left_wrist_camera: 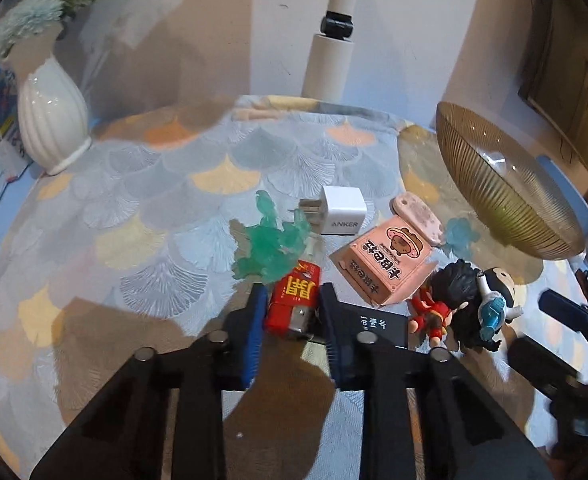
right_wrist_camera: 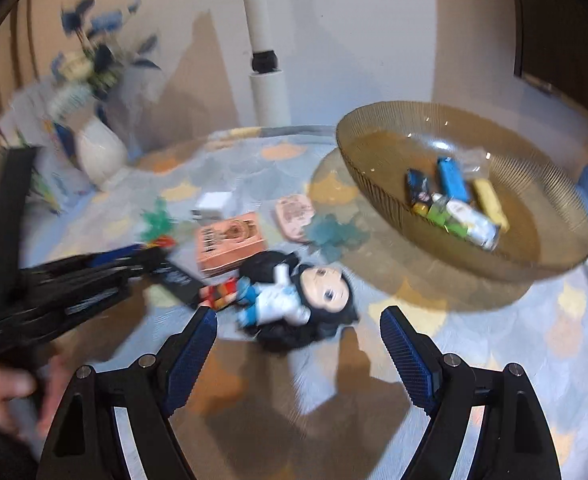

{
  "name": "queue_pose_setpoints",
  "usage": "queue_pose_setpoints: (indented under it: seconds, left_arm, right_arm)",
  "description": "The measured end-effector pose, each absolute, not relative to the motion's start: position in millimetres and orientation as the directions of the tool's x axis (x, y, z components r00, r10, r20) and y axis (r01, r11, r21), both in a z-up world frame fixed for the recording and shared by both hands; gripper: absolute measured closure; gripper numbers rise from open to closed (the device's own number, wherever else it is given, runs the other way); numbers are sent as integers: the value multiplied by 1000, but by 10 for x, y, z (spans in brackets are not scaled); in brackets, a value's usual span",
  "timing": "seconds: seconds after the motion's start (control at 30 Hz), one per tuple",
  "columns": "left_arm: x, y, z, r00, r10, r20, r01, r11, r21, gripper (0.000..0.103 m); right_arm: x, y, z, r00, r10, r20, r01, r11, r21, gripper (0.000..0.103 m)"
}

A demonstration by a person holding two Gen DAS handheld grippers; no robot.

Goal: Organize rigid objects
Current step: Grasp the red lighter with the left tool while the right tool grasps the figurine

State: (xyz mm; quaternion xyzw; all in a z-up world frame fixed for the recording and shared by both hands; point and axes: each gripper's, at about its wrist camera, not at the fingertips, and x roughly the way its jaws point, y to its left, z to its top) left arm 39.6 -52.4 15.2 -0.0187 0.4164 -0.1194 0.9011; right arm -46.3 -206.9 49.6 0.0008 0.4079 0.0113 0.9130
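The left gripper (left_wrist_camera: 292, 312) has its fingers clamped on a red lighter (left_wrist_camera: 294, 305) with a yellow Chinese sign, lying on the surface just in front of the white charger (left_wrist_camera: 342, 210) marked ANKER. Right of the charger lies a pink box (left_wrist_camera: 385, 266). The right gripper (right_wrist_camera: 298, 354) has its fingers apart, empty, above a doll (right_wrist_camera: 301, 296)
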Motion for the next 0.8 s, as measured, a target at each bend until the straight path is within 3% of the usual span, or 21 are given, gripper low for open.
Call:
queue_pose_setpoints:
  seconds: [0.07,0.17,0.37,0.47,0.6,0.7,0.8]
  left_arm:
    - [385,-492,171,633,-245,-735,202,968,-149,82]
    - [315,-494,215,655,-265,-708,229,962,-147,82]
    - [102,-534,307,650,-317,-691,289,944,-161,82]
    - [-75,-574,378,649,-347,-677,327,931,-164,82]
    - [-229,-651,392,641,-366,-675,358,920,-159,82]
    - [-234,-665,353,628,-350,-695,351,925,-148,81]
    - [-248,-589,349,624,-342,-702,348,927,-142,81]
  right_arm:
    - [-367,-2054,434,647,20,-762,-22,1000,8,21]
    - [-374,-2229,444,652,72,-755,-1,996,94,30]
    - [-843,-2893,567,669,-51,-742,172,981,88,30]
    - [-996,-3307,515,636,-1,-772,215,961,177,30]
    - [-1018,-3352,549,637,163,-753,91,955,283,30]
    - [-933,-3119,581,612,201,-765,-14,970,243,30]
    - [-783,-2882,549,580,157,-799,-117,987,109,28]
